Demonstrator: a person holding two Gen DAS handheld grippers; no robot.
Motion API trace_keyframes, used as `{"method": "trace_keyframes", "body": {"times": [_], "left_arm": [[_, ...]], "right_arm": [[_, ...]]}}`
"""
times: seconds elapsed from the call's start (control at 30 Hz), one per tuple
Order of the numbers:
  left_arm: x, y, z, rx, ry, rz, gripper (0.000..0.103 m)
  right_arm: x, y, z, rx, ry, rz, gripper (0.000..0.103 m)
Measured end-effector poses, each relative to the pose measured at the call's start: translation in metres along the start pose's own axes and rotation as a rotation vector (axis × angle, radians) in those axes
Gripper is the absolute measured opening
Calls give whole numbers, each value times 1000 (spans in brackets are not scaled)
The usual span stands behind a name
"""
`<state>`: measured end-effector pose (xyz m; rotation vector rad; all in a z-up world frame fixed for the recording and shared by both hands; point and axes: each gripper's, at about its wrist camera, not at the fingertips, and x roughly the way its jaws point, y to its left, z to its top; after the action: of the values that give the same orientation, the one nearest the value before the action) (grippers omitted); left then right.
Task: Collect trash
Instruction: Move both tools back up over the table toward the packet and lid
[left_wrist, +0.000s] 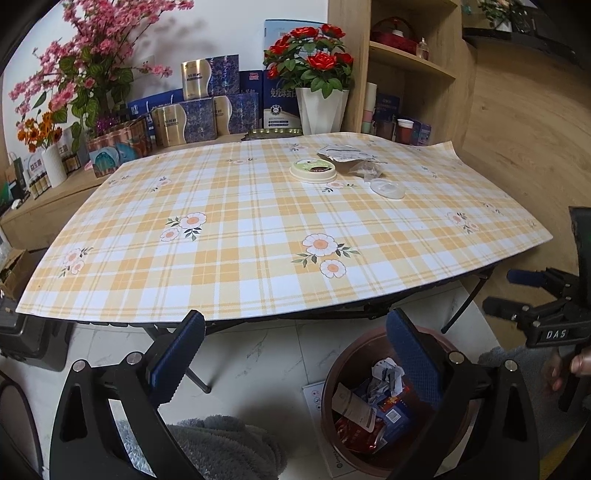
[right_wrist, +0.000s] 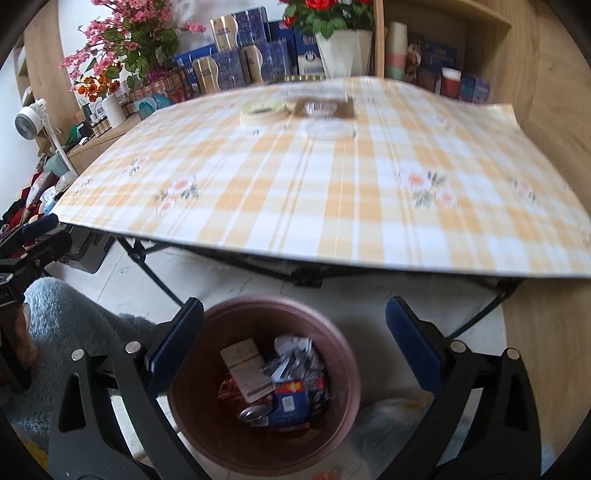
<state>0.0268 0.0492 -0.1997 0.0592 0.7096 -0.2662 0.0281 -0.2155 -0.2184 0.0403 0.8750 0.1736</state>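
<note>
A brown trash bin (left_wrist: 334, 373) (right_wrist: 332, 332) stands on the floor in front of the table, holding crumpled paper, cartons and a can. On the far side of the plaid tablecloth (left_wrist: 240, 236) lie a cream round lid (left_wrist: 312, 170) (right_wrist: 263, 110), a torn silver wrapper (left_wrist: 341, 152), crumpled clear plastic (left_wrist: 364, 170) and a clear plastic lid (left_wrist: 388, 188) (right_wrist: 330, 129). My left gripper (left_wrist: 295, 354) is open and empty, low before the table edge, left of the bin. My right gripper (right_wrist: 295, 347) is open and empty above the bin; it also shows in the left wrist view (left_wrist: 532, 295).
Gift boxes (left_wrist: 199, 110), flower pots (left_wrist: 321, 107) and a wooden shelf (left_wrist: 410, 74) line the back behind the table. The folding table legs (right_wrist: 159, 273) stand near the bin. A grey fluffy rug (left_wrist: 221, 446) lies on the floor at the near left.
</note>
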Motion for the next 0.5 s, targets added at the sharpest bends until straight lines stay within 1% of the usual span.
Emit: {"method": "trace_keyframes", "body": {"times": [0.13, 0.37, 0.43, 0.5], "left_arm": [[2, 6, 8, -35, -6, 0, 96], [12, 13, 30, -38, -14, 0, 96], [16, 14, 37, -33, -17, 1, 96], [20, 15, 45, -29, -21, -1, 96]], "right_arm": [[-6, -6, 21, -29, -36, -26, 97], [-8, -26, 52, -30, -66, -56, 97], [-7, -33, 60, -21, -74, -57, 97], [-4, -42, 70, -3, -78, -39, 97]]}}
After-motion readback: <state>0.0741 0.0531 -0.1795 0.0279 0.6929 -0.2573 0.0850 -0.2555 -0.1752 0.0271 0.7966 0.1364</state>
